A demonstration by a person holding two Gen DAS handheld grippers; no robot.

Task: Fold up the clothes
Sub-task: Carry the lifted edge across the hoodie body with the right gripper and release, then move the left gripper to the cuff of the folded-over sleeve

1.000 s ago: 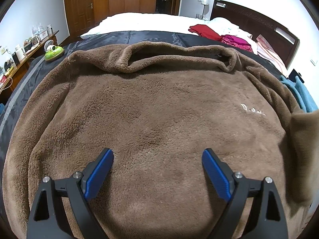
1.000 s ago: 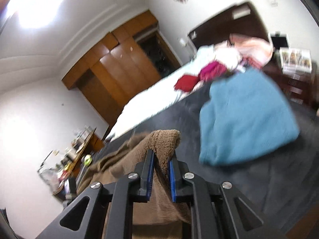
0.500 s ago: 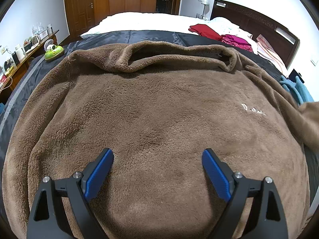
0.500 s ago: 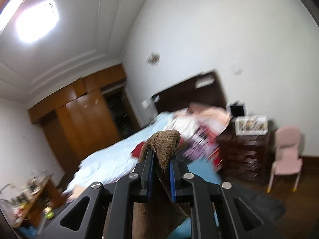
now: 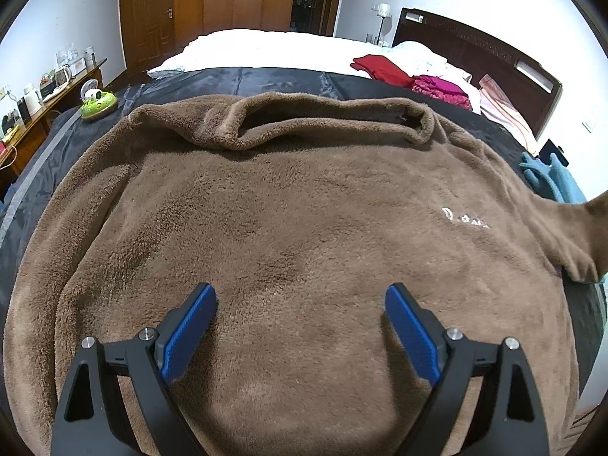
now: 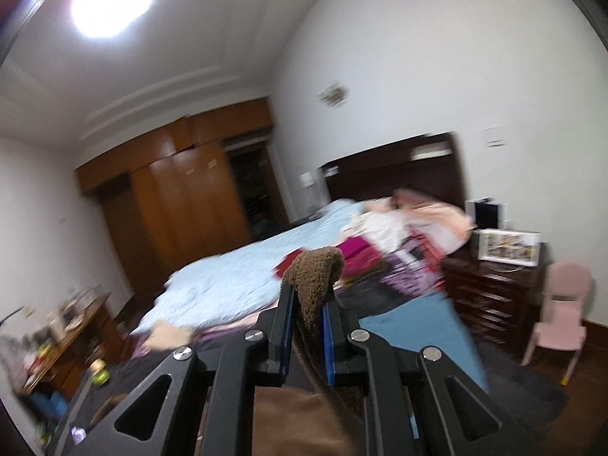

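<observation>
The sweater (image 5: 296, 228), brown fleece, lies spread flat on the dark bedcover (image 5: 266, 79), collar toward the far side. The left gripper (image 5: 300, 304) sits low over the lower body of the sweater, jaws spread wide, holding nothing. The right gripper (image 6: 307, 304) is clamped on the sleeve (image 6: 315, 285), jaws nearly together, and raised clear of the bed; the cuff end pokes out above the pads. In the left view the sleeve runs up from the sweater's right side. A blue garment (image 6: 414, 326) lies beside it.
</observation>
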